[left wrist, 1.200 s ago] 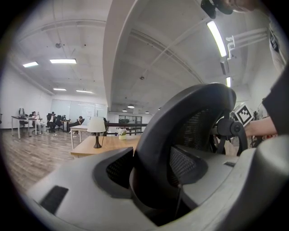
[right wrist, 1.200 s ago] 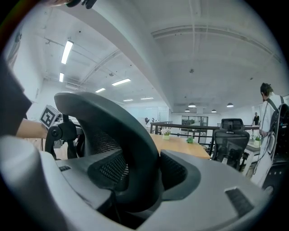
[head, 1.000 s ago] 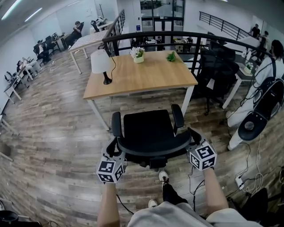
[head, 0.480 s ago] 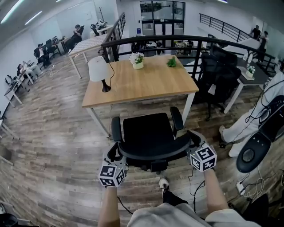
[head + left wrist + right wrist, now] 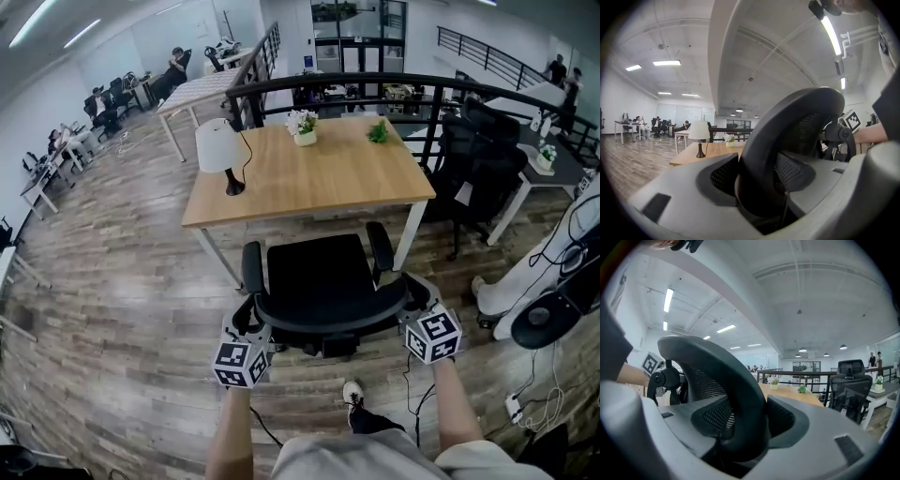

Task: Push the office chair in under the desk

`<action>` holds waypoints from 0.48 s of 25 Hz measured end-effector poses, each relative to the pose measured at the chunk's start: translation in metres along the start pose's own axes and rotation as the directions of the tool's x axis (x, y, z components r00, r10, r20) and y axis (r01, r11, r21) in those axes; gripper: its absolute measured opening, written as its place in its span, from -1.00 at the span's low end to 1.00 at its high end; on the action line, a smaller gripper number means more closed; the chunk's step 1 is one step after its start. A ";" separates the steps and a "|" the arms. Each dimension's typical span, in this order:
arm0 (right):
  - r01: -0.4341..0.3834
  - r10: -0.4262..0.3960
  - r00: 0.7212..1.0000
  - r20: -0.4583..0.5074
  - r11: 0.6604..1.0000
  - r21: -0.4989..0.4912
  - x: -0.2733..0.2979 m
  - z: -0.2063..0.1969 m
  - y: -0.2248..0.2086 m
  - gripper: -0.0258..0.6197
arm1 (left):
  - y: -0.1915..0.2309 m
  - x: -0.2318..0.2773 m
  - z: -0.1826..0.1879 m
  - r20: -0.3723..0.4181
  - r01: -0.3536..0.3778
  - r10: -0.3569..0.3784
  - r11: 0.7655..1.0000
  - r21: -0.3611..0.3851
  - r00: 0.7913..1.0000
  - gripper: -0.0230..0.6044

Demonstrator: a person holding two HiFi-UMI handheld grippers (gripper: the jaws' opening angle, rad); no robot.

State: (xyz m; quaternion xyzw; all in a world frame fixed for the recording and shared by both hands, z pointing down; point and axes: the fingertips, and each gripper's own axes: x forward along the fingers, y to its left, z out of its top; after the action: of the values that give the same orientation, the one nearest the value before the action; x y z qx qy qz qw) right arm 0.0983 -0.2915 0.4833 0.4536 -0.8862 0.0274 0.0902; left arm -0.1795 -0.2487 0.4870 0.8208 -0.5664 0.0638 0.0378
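Note:
A black mesh office chair [image 5: 319, 279] stands in front of a wooden desk [image 5: 309, 178], its seat front near the desk's front edge. My left gripper [image 5: 251, 321] is shut on the left end of the chair's curved backrest rim [image 5: 787, 136]. My right gripper [image 5: 411, 296] is shut on the right end of the same rim [image 5: 726, 376]. In the left gripper view the gripper [image 5: 757, 176] has its grey jaws pressed on both sides of the rim. In the right gripper view the gripper [image 5: 740, 425] clasps it the same way. The chair's base is hidden under the seat.
On the desk stand a white lamp [image 5: 219, 150], a flower pot [image 5: 302, 127] and a small green plant [image 5: 379, 131]. A black railing [image 5: 375, 84] runs behind the desk. Another black chair [image 5: 476, 159] and white equipment with cables [image 5: 548, 291] are at the right. My shoe [image 5: 353, 392] is behind the chair.
The chair has rolled forward with both grippers holding its backrest. The gap between its seat and the desk's front edge has shrunk.

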 end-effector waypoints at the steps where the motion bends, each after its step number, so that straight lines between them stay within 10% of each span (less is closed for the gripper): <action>1: -0.004 0.004 1.000 -0.001 1.000 -0.003 0.005 0.001 -0.001 -0.15 | 0.003 0.004 0.001 -0.001 -0.001 0.001 1.000 0.000 1.000 0.00; 12: -0.019 0.019 1.000 0.003 1.000 -0.010 0.054 0.010 -0.023 -0.15 | 0.035 0.051 0.009 -0.006 0.009 -0.009 1.000 0.004 1.000 0.00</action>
State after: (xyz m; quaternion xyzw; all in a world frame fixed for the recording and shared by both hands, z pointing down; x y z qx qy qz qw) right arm 0.0843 -0.3499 0.4826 0.4448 -0.8907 0.0234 0.0908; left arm -0.1934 -0.3099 0.4851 0.8232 -0.5624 0.0673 0.0383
